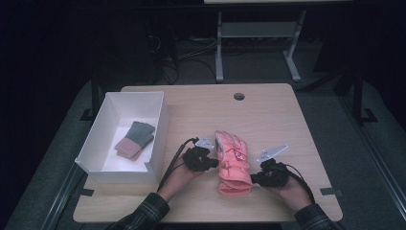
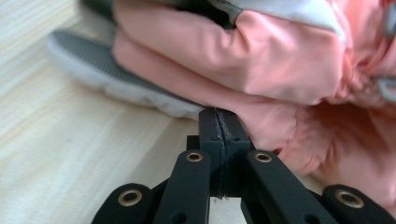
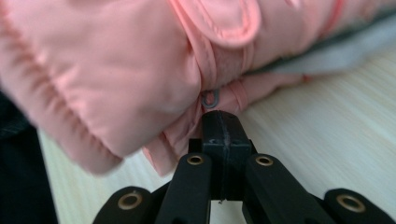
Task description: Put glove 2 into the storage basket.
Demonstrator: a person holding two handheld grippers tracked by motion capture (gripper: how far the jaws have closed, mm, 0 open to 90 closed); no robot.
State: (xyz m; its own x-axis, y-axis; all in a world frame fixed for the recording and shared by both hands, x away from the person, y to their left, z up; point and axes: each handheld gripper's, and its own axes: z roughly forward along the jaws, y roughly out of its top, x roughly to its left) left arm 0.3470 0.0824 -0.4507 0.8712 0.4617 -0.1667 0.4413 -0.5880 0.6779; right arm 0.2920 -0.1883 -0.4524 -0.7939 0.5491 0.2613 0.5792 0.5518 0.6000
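A pair of pink padded gloves (image 1: 233, 160) lies stacked in the middle of the wooden table (image 1: 282, 120), cuffs toward the person. My left gripper (image 1: 216, 163) sits at the stack's left side, jaws shut. In the left gripper view its tip (image 2: 218, 114) rests against the pink fabric (image 2: 261, 60), just above a grey-and-white palm edge. My right gripper (image 1: 253, 178) is at the stack's right side near the cuff, also shut. In the right gripper view its tip (image 3: 220, 116) touches the glove (image 3: 116, 70) below a small metal ring. No fabric shows between either pair of jaws.
A white open box (image 1: 158, 124) stands at the table's left and holds a folded grey and pink pair of gloves (image 1: 135, 139). A round cable hole (image 1: 239, 96) sits near the far edge. Bare wood stretches to the right of the gloves.
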